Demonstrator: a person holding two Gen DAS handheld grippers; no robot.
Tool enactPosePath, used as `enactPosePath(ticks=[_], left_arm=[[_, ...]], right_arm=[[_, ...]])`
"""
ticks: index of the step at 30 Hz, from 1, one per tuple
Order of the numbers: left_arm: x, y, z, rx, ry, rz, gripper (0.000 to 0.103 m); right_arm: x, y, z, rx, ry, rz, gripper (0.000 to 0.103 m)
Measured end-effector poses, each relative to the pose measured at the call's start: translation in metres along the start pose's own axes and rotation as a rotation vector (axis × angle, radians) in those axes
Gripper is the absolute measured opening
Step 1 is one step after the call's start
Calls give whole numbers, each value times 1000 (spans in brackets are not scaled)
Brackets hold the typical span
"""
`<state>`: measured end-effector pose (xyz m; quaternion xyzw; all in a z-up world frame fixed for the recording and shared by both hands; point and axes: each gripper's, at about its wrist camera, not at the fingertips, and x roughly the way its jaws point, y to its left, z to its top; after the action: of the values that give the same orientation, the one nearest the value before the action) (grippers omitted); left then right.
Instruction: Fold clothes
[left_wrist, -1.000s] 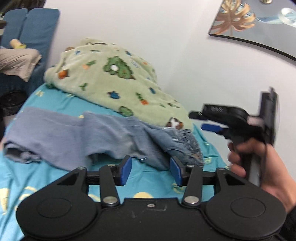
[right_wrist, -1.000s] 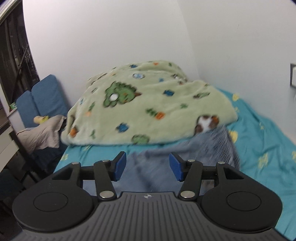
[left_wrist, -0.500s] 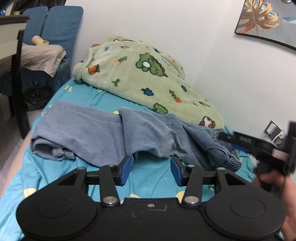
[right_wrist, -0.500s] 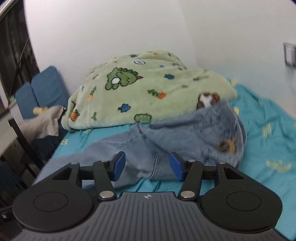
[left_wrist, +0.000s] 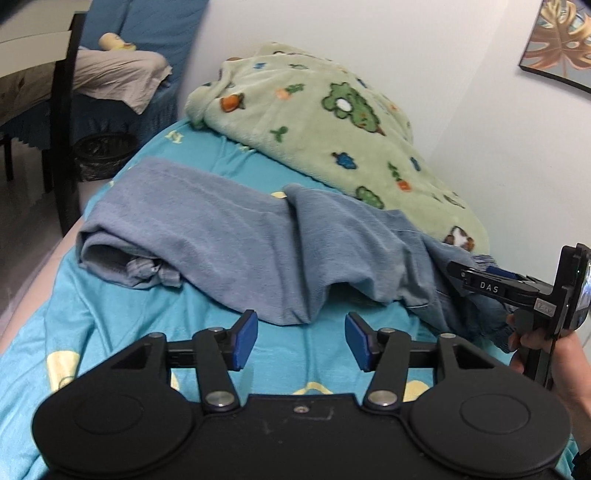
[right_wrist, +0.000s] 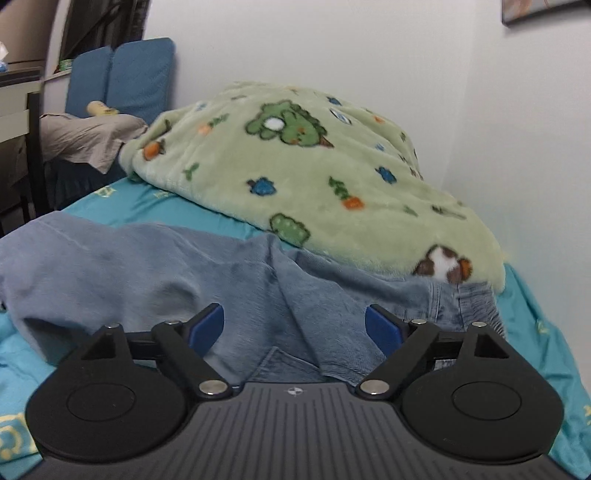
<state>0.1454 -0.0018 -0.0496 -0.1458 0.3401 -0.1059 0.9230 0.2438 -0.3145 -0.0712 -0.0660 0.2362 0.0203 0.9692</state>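
**Jeans spread across the bed, both tools open above them**

A pair of blue jeans (left_wrist: 236, 236) lies rumpled across the turquoise bed sheet (left_wrist: 110, 325), running from the centre left of the left wrist frame, where a leg end is rolled under, to the right edge, where the waistband sits. In the right wrist view the jeans (right_wrist: 155, 273) fill the middle of the frame, the waistband at centre right tucked just under the edge of a green fleece blanket (right_wrist: 303, 184) printed with small animals and carrots. That blanket is heaped in the upper middle of both frames, against the white wall (left_wrist: 461, 92).

The left tool (left_wrist: 301, 341) hovers at the lower centre of its frame with its blue pads parted and nothing between them, just short of the near fold of the jeans. The right tool (right_wrist: 294, 328) is spread wider, holding nothing, directly over the denim; in the left wrist view it appears at the right edge (left_wrist: 480, 280), gripped by a hand (left_wrist: 554, 354), reaching over the waistband end.

A framed leaf picture (left_wrist: 557, 40) hangs in the upper right corner, and a blue chair (right_wrist: 122, 74) with beige cloth stands at the upper left.
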Motion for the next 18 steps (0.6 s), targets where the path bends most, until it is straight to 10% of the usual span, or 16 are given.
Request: enactPosePath(ticks=[13,18], left_arm=[[15,-2,-4,-15,-2,81,50],[18,1,-4,-36,-11,114,50]], right_arm=[[39,-9,-16,22,95,39,66],[34,-10,-19,3,108,-10,17]])
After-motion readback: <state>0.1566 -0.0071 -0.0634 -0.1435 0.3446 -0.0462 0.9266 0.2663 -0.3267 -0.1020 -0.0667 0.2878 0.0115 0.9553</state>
